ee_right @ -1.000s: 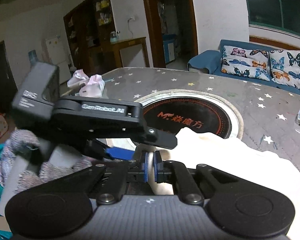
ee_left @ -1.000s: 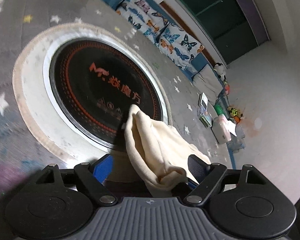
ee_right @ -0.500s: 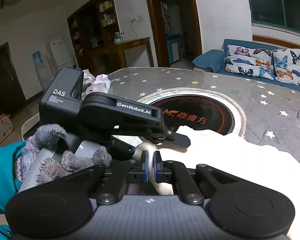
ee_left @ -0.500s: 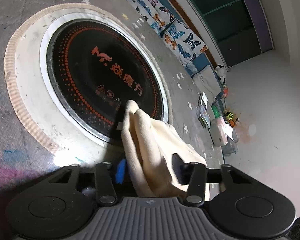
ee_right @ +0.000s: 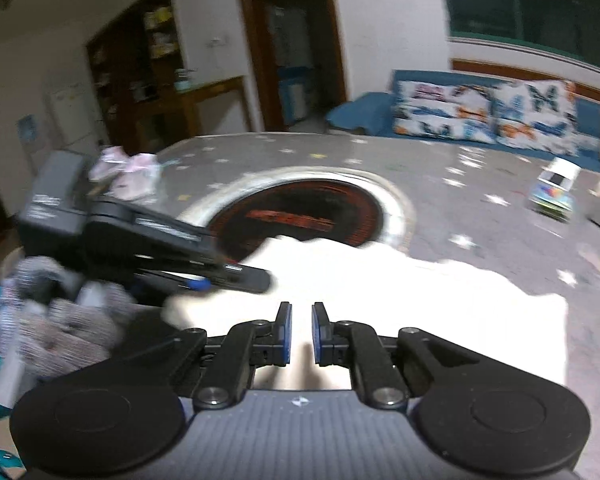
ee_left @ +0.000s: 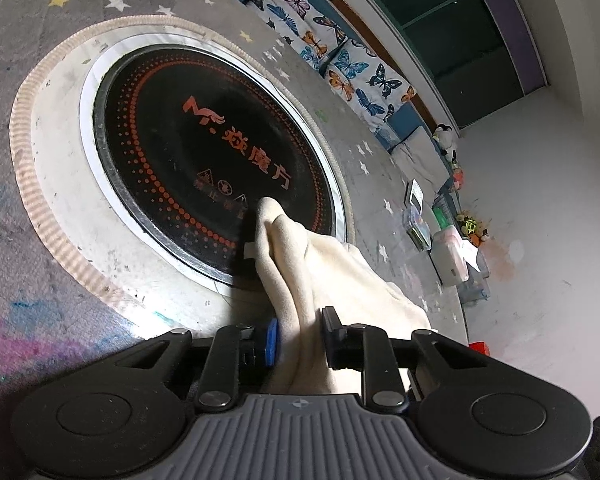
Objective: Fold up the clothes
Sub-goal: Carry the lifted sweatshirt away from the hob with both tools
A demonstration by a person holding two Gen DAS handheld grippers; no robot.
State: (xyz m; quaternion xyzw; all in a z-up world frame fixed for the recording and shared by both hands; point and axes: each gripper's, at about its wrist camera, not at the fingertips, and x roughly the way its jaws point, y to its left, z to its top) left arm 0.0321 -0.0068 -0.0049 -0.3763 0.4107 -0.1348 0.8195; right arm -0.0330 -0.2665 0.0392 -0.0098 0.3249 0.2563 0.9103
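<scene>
- One cream garment (ee_left: 320, 264) lies on the table (ee_left: 28, 264), its bunched edge over the 5 o'clock rim of the single round black cooktop (ee_left: 204, 160).
- My left hand-held gripper (ee_left: 298, 338) is closing, a fold of the garment pinched between its two pads.
- My right hand-held gripper (ee_right: 300, 332) is opening; its two blue pads stand slightly parted above the garment (ee_right: 400, 292), gripping nothing.
- Two butterfly cushions (ee_left: 340, 60) sit beyond the table at 1 o'clock.
</scene>
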